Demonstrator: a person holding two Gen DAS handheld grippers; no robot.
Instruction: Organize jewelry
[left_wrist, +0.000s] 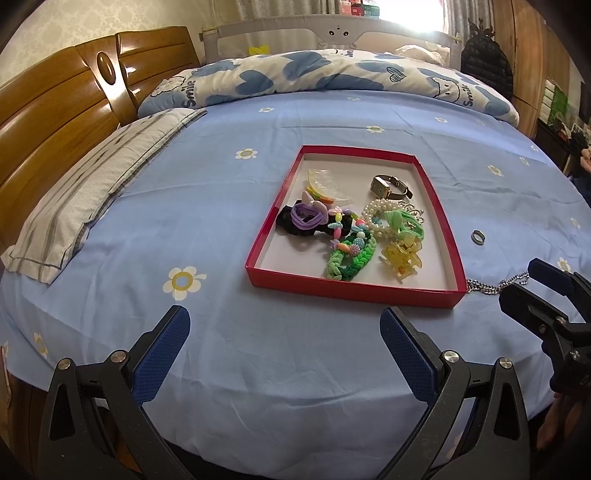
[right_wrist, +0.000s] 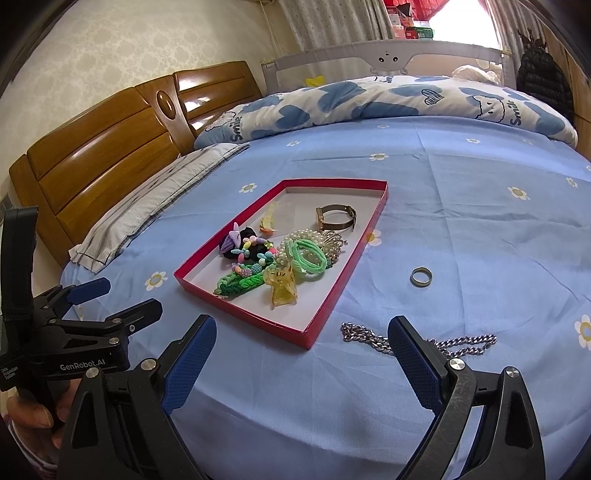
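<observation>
A shallow red tray lies on the blue bed sheet. It holds a watch, pearl bracelet, green hair ties, a yellow claw clip, a green braided band, beads and a comb. A silver chain and a metal ring lie on the sheet right of the tray. My left gripper is open and empty, in front of the tray. My right gripper is open and empty, just short of the chain.
A striped pillow lies at the left by the wooden headboard. A folded blue-heart duvet lies across the back of the bed. A wardrobe stands at the right.
</observation>
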